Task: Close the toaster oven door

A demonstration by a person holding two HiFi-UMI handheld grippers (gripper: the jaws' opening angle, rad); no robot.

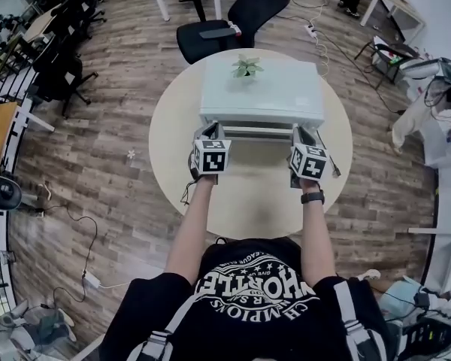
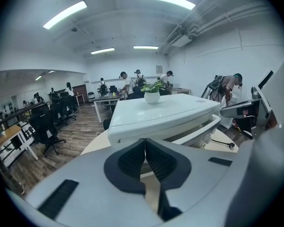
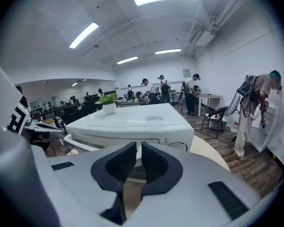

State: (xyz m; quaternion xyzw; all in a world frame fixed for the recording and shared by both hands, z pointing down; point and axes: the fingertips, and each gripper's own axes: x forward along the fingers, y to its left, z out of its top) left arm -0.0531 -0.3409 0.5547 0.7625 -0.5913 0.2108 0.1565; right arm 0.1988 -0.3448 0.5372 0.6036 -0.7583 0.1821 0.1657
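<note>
here, the toaster oven [image 1: 259, 92] sits at the middle of the round table [image 1: 248, 209], its long axis running left to right across your view and its door side facing you, with the handle bar [image 1: 259, 131] lying along that same line. a small potted plant [image 1: 246, 67] stands on its top. your left hand-held gripper [image 2: 145, 143] is clenched on nothing, tips near the handle's left end. your right hand-held gripper [image 3: 138, 145] is released, pads a slit apart, near the handle's right end
</note>
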